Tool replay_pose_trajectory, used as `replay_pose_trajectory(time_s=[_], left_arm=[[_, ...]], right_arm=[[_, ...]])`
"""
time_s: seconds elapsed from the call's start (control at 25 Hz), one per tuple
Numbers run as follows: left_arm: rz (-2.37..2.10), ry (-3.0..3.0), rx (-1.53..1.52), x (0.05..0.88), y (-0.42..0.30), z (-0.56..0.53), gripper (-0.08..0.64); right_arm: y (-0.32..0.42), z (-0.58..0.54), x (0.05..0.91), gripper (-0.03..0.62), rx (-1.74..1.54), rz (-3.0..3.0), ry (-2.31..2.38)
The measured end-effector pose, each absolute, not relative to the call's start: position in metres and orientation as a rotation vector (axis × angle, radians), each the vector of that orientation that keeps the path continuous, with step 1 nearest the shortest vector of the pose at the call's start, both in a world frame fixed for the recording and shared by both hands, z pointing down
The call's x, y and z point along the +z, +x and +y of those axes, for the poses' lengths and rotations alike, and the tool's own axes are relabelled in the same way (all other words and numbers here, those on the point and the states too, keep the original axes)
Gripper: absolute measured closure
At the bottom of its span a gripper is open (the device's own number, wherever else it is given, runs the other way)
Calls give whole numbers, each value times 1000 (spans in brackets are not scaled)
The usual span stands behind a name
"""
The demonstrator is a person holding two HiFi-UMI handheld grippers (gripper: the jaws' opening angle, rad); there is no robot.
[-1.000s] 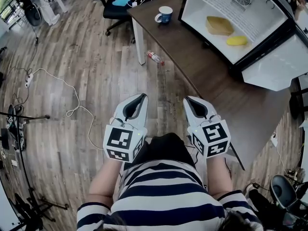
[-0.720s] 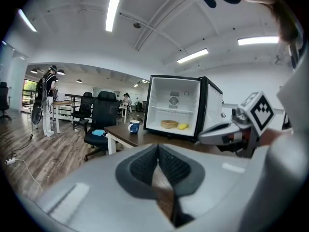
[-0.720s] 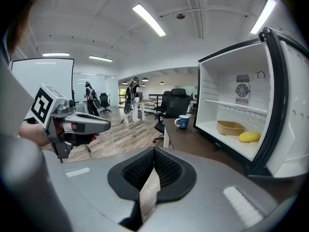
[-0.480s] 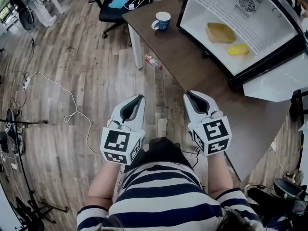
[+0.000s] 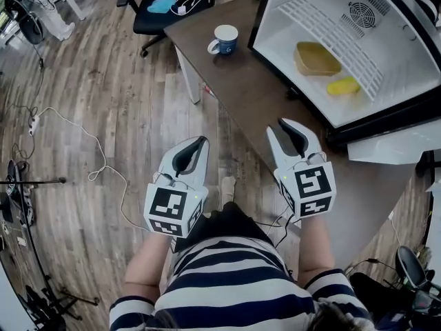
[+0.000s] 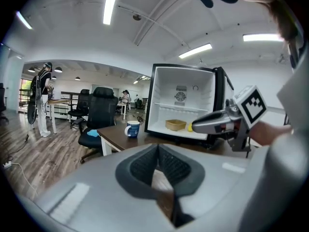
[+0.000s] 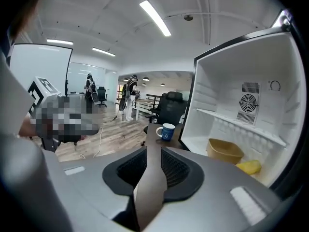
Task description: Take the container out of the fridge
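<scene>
A small fridge (image 5: 289,43) stands open on the brown table (image 5: 258,105). On its floor sits the yellow container (image 5: 317,58) (image 7: 224,151) (image 6: 175,124), with a smaller yellow item (image 5: 342,86) (image 7: 248,166) beside it. My right gripper (image 5: 284,125) (image 7: 153,151) hangs over the table's near edge, well short of the fridge. Its jaws are opening, with nothing between them. My left gripper (image 5: 201,141) (image 6: 157,148) stays over the wooden floor to the left of the table, its tips together and empty.
A blue mug (image 5: 224,39) (image 7: 166,132) stands on the table left of the fridge. The fridge door (image 5: 396,143) swings out at the right. A black chair (image 5: 169,5) is behind the table, and a white cable (image 5: 89,150) trails across the floor.
The fridge and table have come nearer in the head view. My right gripper has moved forward over the table edge. The left gripper has barely shifted.
</scene>
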State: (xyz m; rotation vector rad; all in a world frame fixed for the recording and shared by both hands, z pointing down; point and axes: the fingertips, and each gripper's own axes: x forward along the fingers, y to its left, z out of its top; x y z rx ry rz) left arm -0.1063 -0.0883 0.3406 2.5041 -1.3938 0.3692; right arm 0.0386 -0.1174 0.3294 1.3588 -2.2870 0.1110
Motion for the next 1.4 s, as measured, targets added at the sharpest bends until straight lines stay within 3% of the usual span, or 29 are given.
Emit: replay_pose_trajectory(time_s=[0.32,1.4], left_arm=[[-1387,2502,404,341,-83,-141,560],[-1294,2529,457,387,5,-272,560]], right_arm=[[75,-183,327,474,62,-2228,1397],[184,-330,390,462,-103,-1956,1484]])
